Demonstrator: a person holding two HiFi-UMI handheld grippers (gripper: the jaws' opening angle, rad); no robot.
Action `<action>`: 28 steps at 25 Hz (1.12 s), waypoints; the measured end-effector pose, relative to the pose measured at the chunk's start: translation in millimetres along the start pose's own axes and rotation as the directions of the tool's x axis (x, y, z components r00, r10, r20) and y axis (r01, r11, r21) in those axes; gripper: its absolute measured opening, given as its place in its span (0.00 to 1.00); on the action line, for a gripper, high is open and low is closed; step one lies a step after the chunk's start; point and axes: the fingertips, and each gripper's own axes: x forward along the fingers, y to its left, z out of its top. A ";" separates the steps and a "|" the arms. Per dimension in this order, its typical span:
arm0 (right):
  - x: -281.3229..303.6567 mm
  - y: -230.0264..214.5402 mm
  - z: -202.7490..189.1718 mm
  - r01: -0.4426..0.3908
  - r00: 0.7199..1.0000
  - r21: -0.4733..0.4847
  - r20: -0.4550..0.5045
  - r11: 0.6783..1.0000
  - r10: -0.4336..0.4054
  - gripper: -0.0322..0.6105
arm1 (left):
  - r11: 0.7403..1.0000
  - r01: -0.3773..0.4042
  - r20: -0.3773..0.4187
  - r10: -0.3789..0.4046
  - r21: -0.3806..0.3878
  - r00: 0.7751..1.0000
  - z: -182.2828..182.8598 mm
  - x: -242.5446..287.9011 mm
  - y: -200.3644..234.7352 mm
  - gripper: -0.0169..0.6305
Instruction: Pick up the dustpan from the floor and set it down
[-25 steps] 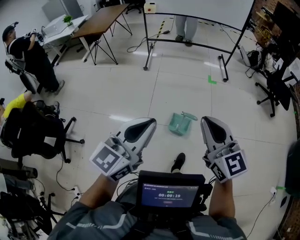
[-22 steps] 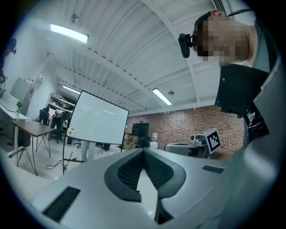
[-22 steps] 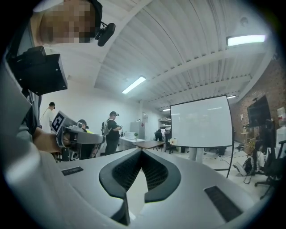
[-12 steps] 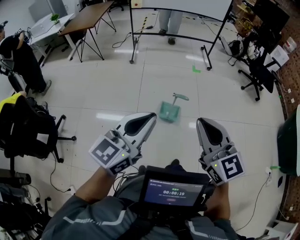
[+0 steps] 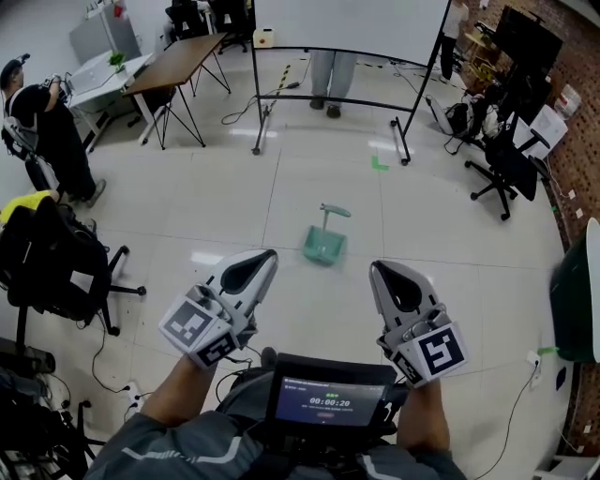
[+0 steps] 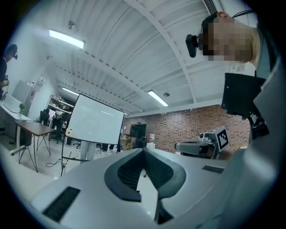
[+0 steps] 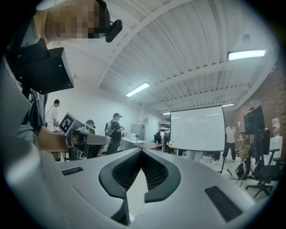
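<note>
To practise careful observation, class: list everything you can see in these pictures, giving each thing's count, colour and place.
dustpan: one, teal, floor ahead.
projection screen: one, white, far end.
table: one, brown, far left.
left office chair: one, black, left edge.
right office chair: one, black, right side.
tape mark: one, green, beyond dustpan.
bystander: one, black clothes, far left.
chest display: one, black, bottom centre.
left gripper: one, grey, lower left, fingers together.
right gripper: one, grey, lower right, fingers together.

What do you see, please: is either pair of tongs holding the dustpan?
No, the dustpan lies on the floor, well ahead of the left tongs and the right tongs.
</note>
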 end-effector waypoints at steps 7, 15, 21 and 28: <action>-136.2 -52.6 -1.5 -0.082 0.997 0.037 -0.005 0.996 0.082 0.08 | 0.996 -0.084 -0.009 0.084 -0.010 0.996 -14.6 44.2 -136.3 0.07; -216.9 -21.2 6.5 -0.163 0.987 0.073 0.005 0.984 0.163 0.08 | 0.992 -0.126 -0.044 0.126 -0.001 0.991 -21.4 10.7 -238.7 0.07; -258.8 50.2 29.1 -0.140 0.990 0.067 0.038 0.988 0.138 0.08 | 0.993 -0.113 -0.018 0.114 0.014 0.993 -16.4 -65.6 -277.4 0.07; -254.9 181.5 51.8 -0.033 0.998 0.044 0.049 0.999 0.030 0.08 | 0.999 -0.038 -0.005 0.038 -0.011 0.999 -9.9 -210.9 -263.9 0.07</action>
